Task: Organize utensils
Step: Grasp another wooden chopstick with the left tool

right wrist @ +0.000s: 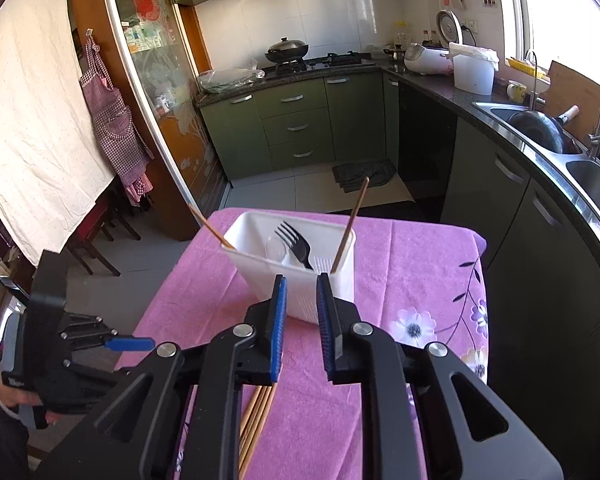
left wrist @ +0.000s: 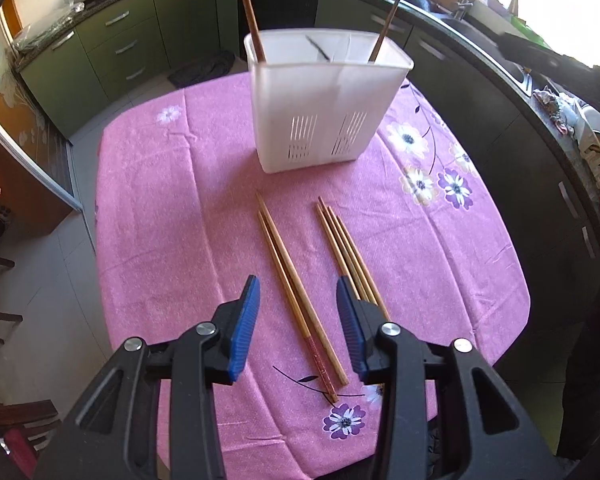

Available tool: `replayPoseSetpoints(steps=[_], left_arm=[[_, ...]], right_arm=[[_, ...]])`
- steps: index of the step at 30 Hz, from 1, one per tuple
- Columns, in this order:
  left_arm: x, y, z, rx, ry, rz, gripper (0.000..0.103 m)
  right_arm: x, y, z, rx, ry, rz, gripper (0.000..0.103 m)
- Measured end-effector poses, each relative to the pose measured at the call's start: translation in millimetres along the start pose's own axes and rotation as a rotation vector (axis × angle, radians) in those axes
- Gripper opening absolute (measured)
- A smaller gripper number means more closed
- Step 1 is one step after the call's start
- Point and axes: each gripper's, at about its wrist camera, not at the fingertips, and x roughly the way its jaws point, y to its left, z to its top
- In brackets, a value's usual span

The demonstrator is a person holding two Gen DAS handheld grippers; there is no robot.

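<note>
A: What was seen nearest the left wrist camera?

B: The left gripper (left wrist: 296, 296) was seen pointed steeply down over the pink floral tablecloth (left wrist: 160, 208), its blue pads parted and nothing pressed between them. A pair of wooden chopsticks (left wrist: 296, 292) was seen lying on the cloth in the gap between the jaws; whether it was touched could not be told.

A: And just beside that pair?

B: A bundle of three chopsticks (left wrist: 340, 240) was laid just to the right, its near ends hidden behind the right-hand pad.

A: How was the right gripper found?

B: The right gripper (right wrist: 302, 294) was seen with a narrow gap between its pads and nothing clamped. Chopstick ends (right wrist: 256, 412) were seen on the cloth below it, near the left finger.

A: What was placed farther off?

B: A white slotted utensil holder (left wrist: 324, 108) was set upright on the table beyond the chopsticks, well apart from them. Two chopsticks were leaned inside it, one (left wrist: 252, 24) at the left end and one (left wrist: 384, 28) at the right. A black fork (right wrist: 296, 246) was stood in it, tines up, between them.

A: And past the table?

B: Green kitchen cabinets (right wrist: 292, 120) and a wok (right wrist: 286, 50) on the stove were seen behind.
</note>
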Motion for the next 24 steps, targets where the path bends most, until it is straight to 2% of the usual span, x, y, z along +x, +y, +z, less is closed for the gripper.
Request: replayPoseSetpoints(steps=[5, 9, 12, 14, 17, 24], left_arm=[[45, 0, -7, -0.036, 0.112, 0.002, 0.038], [72, -1, -7, -0.056, 0.17, 0.024, 0.027], [88, 1, -5, -0.079, 0.199, 0.041, 0.026], [97, 4, -4, -0.096, 0.216, 0.052, 0.026], [109, 5, -3, -0.105, 0.237, 0.067, 0.02], [128, 7, 1, -0.116, 0.265, 0.099, 0.016]], right_arm=[[4, -21, -62, 0.024, 0.082, -0.033, 0.016], [30, -37, -105, 0.052, 0.196, -0.037, 0.016], [49, -44, -128, 0.065, 0.257, -0.027, 0.016], [58, -44, -137, 0.07, 0.281, -0.019, 0.016], [63, -45, -145, 0.076, 0.296, -0.004, 0.016], [63, -43, -141, 0.077, 0.296, 0.012, 0.016]])
